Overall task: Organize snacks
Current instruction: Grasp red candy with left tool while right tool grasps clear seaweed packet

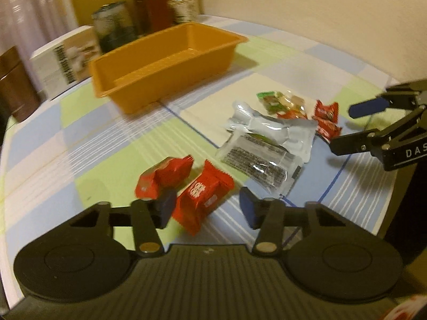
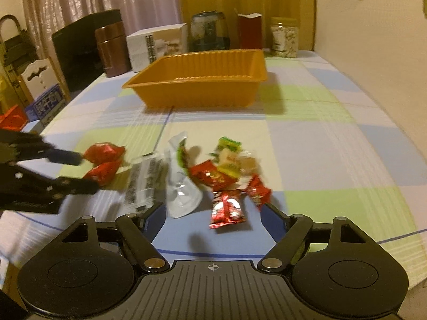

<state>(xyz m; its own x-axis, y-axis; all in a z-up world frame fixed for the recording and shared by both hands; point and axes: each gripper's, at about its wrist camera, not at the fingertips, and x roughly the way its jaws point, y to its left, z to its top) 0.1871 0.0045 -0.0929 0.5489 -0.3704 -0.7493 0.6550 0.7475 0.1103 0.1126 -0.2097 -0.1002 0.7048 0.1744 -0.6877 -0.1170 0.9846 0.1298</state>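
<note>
An empty orange tray [image 1: 128, 80] [image 2: 197, 90] stands at the back of the checked table. My left gripper [image 1: 208, 206] [image 2: 85, 172] is open around a red KitKat pack [image 1: 204, 196] [image 2: 102, 172]; a second red pack [image 1: 162, 177] [image 2: 104, 151] lies by its left finger. My right gripper [image 2: 213, 220] [image 1: 347, 128] is open just in front of a red snack pack [image 2: 226, 208]. A silver pouch [image 1: 275, 130] [image 2: 181, 186], a dark seaweed pack [image 1: 259, 160] [image 2: 144, 184] and several small red and green snacks [image 1: 299, 106] [image 2: 229, 165] lie between the grippers.
Behind the tray stand a white box [image 2: 157, 46], a brown canister [image 2: 110, 50], a dark jar [image 2: 209, 33], a red carton [image 2: 249, 30] and a nut jar [image 2: 283, 37]. The wall is to the right. The table edge curves close in front.
</note>
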